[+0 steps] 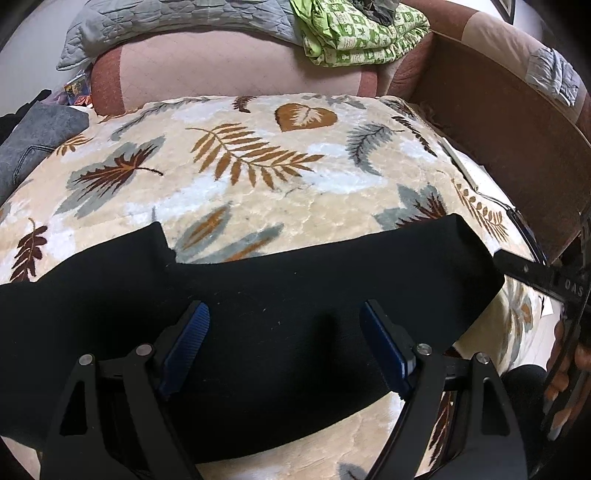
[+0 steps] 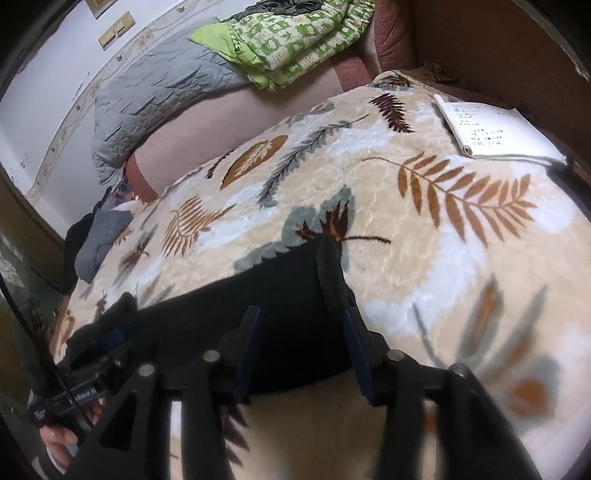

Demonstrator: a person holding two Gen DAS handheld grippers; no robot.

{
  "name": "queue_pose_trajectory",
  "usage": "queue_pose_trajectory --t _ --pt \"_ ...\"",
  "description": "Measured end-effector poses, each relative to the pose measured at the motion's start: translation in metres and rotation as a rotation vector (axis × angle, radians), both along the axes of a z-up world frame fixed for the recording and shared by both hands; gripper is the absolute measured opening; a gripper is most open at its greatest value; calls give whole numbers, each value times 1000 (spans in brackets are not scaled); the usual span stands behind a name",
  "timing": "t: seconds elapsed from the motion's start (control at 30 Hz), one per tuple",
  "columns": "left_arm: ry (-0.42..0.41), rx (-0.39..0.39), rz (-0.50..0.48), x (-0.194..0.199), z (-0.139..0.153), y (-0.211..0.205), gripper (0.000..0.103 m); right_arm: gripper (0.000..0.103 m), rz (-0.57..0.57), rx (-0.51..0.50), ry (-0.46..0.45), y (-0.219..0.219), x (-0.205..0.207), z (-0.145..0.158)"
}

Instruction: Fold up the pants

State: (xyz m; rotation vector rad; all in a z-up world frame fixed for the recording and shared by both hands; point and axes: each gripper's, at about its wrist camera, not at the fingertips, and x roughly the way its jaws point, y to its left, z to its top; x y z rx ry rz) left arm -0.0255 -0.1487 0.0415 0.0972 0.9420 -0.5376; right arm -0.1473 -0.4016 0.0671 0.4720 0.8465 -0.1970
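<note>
Pants (image 1: pixel 258 325), black, lie flat as a wide band across the near part of a leaf-print blanket (image 1: pixel 258 192); no real containers in either view, only the bed surface carrying things; on it, far side: green patterned bedding (image 1: pixel 354 37) bundled on top of a pink mattress edge, w/ a grey quilt (image 1: pixel 147 22) draped beside it; grey garment (image 1: pixel 33 140) sits at the blanket's left edge; white notebook (image 2: pixel 491 129) w/ handwriting rests near the brown headboard (image 1: pixel 498 122) on the right; pants fabric looks smooth, matte, few wrinkles, far edge fairly straight w/ a notch toward the left in left wrist view; right end of the band reaches close to the blanket's right edge; in right wrist view one corner of the cloth (image 2: pixel 328 258) pokes up as a narrow peak just past the fingertips; left gripper (image 1: pixel 284 347) hovers over the middle of the pants, jaws spread wide, nothing between them; right gripper (image 2: pixel 301 332) sits at the pants' end, jaws apart, blue pads (image 2: pixel 354 332) flanking dark cloth; can't tell if it touches.
</note>
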Motion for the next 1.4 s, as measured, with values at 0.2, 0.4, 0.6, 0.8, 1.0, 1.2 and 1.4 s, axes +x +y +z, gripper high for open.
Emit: queue_pose_trajectory --t 0.2,0.4,0.6,0.8,1.0,1.2,1.4 --pt "19 -12 -21 3 0 -7 84 54 -19 19 19 -1 -5 -7" --pt "29 -5 -32 7 -3 -15 84 55 -28 20 32 0 -6 -10" --pt "23 0 -25 7 -3 -12 84 57 -22 18 28 5 -5 -8" --pt "20 2 -31 9 -3 -11 84 60 -26 41 45 6 -5 -13" --pt "25 4 -38 18 -1 -16 84 60 -18 44 79 5 -6 -16" --pt "55 5 -136 40 7 -47 84 62 -67 96 111 -7 -9 -30" --pt "184 -37 -282 60 2 -95 84 67 -80 101 73 -5 -11 -32"
